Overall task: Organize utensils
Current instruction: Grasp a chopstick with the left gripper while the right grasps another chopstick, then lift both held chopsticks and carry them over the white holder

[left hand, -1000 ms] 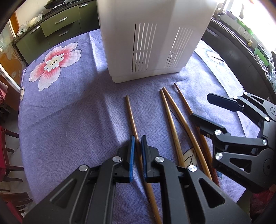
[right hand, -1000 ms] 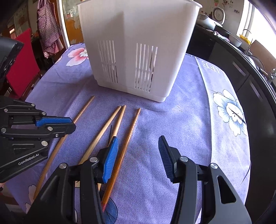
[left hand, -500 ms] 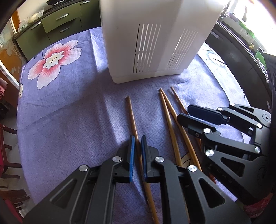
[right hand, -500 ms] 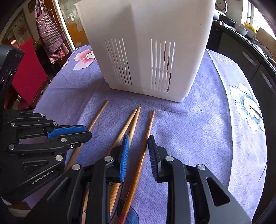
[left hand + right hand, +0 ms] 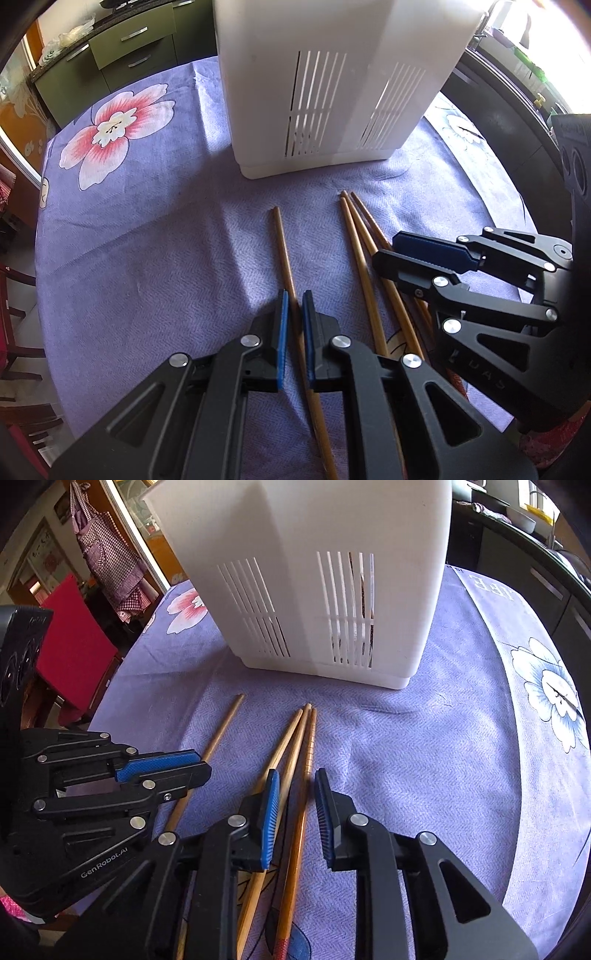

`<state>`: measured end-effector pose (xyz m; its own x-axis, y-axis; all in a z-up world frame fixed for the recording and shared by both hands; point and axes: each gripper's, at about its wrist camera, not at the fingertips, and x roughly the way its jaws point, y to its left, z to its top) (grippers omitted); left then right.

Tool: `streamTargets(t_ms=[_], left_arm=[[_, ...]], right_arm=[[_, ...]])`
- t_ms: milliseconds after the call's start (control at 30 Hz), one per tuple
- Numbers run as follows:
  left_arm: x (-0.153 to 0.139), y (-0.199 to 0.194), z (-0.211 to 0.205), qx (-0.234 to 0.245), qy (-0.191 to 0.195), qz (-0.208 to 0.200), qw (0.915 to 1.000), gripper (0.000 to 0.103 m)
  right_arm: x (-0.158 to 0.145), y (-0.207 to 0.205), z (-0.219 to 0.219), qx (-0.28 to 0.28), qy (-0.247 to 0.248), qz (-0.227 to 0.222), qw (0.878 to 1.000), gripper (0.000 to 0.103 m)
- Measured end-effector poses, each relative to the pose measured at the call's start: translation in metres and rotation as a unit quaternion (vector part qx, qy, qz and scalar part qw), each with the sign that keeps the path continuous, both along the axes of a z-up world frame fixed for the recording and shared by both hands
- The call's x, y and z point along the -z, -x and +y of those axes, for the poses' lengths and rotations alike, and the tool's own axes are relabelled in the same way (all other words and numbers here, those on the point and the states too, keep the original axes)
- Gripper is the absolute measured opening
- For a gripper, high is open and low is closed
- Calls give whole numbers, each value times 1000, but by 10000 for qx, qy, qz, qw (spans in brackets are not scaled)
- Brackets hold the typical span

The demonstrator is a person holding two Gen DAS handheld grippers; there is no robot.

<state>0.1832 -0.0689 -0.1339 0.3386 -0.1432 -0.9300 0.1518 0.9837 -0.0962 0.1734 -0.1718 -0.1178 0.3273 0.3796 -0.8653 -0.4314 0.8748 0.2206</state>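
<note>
Several wooden chopsticks lie on the purple flowered cloth in front of a white slotted holder (image 5: 332, 92) (image 5: 314, 590). My left gripper (image 5: 295, 317) (image 5: 201, 764) is shut on the single chopstick (image 5: 282, 251) (image 5: 221, 727), which still rests on the cloth. Three more chopsticks (image 5: 354, 236) (image 5: 295, 738) lie bunched to its right. My right gripper (image 5: 295, 794) (image 5: 386, 249) is low over that bunch, its jaws closing. A dark chopstick with a red end (image 5: 308, 746) and a lighter one run between the pads, and a small gap still shows.
Something dark stands inside the holder behind its slots (image 5: 364, 590). Green drawers (image 5: 122, 48) and a dark counter (image 5: 498, 122) lie beyond the table. A red chair (image 5: 74, 635) stands past the left table edge. Bare cloth (image 5: 443, 775) spreads to the right.
My right gripper's jaws have narrowed from wide apart to close around the bunched chopsticks, and it has turned a little. The three chopsticks now lie closer together. My left gripper has stayed put.
</note>
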Motion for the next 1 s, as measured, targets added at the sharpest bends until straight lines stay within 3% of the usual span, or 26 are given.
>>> streamTargets(t_ms=[167,500,833,1000], left_arm=[[0,1,2,6,49,4,10000,8],[1,2,1,36,50,-46,10000,8],[-2,3,8,8,263,-23,9997,5],[-20,8,16,13,287,-206,9994,5]], right_arm=[[-2,-2,-1,83,75,-42,9999,7],[-12,-9,-37,341,-574,160,9976,7],[-66,25,-75,480,-1050,-500,9921,7],[-92,43,-88,479,-1196,-805,9884,7]])
